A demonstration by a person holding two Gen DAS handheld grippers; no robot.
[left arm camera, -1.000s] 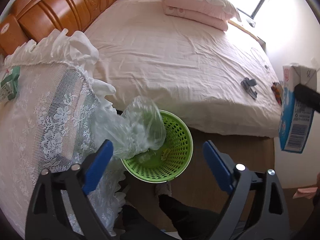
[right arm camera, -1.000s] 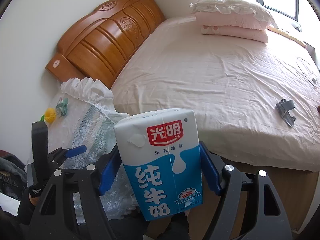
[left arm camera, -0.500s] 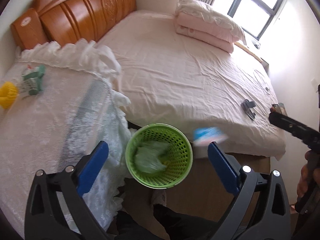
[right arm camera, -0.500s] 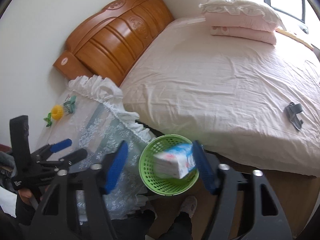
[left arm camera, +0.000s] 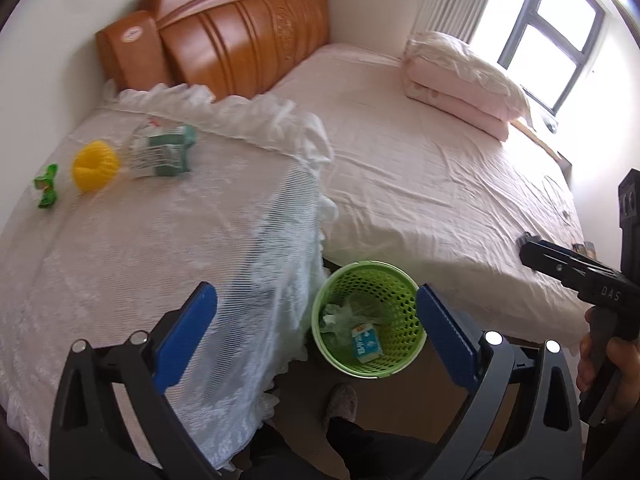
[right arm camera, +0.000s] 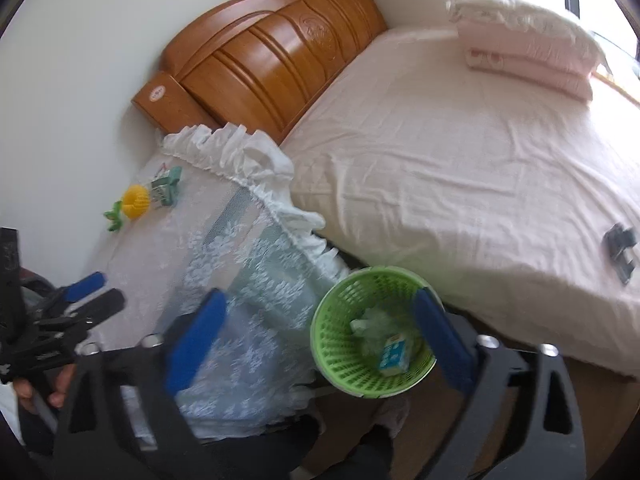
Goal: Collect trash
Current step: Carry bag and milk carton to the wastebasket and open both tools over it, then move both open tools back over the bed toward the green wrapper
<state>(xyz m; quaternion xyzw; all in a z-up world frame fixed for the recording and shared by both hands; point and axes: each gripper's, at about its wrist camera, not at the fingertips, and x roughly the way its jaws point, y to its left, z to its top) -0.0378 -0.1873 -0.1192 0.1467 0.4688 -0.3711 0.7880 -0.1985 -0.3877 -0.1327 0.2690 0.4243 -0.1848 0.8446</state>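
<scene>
change: the milk carton (left arm camera: 366,344), clamped in the right gripper (right arm camera: 324,338) a second ago, is now seen lying inside the green basket (left arm camera: 394,280); the clear plastic bag (left arm camera: 340,316) seen above the rim then is now down in the basket too.
far left: a green clip (left arm camera: 46,186), a yellow ball (left arm camera: 95,165) and a green-and-white packet (left arm camera: 162,151) are laid close together on the lace cloth (left arm camera: 120,248), near the wall.
left gripper (left arm camera: 316,328): held above the cloth's edge and the basket; its blue pads (left arm camera: 186,338) are spread wide, with nothing held between them.
centre: the basket is stood on the floor, between the lace-covered stand and the bed (left arm camera: 420,168), just beside both.
task's thing: the carton is found at the bottom of the basket, on its side, touching the crumpled bag.
right gripper: its jaws have just been opening and are now spread wide; nothing is gripped, and the basket is seen below between the pads.
below: a slippered foot (left arm camera: 340,402) is seen on the floor near the basket.
right: a folded pink quilt with a pillow (right arm camera: 528,40) is placed at the bed's far side; a small grey clip (right arm camera: 620,246) is left on the sheet near the bed's edge.
</scene>
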